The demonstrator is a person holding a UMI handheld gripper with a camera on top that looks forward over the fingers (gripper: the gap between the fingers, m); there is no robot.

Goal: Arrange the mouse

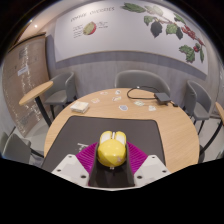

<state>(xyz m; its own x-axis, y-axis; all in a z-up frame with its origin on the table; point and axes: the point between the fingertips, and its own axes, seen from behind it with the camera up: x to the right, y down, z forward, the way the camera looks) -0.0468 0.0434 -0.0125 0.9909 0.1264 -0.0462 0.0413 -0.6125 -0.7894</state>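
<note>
Sitting between the two fingers w/ both magenta pads (84,156) pressed against its sides is a small rounded yellow plastic mouse (111,149), a pale seam running down its top; it's held just above the near end of a dark rectangular mouse mat (100,128). The hand-held gripper (111,160) is thus closed on the mouse, white finger bodies flaring out to either side below the pads. The mat lies on a round light-wood table (175,135), reaching from the fingers toward the table's middle. Beyond the mat, near the far rim, there's a flat dark device w/ a cable (161,98), a few small white scraps (123,106) scattered beside it, and a pale flat object, maybe a paper or box (79,106), off to the left side; can't tell exactly what it is. Grey chairs (60,84) stand around the table's far side. Behind them, a white wall panel w/ printed leaves & red berries (165,25) spans the back of the room.
</note>
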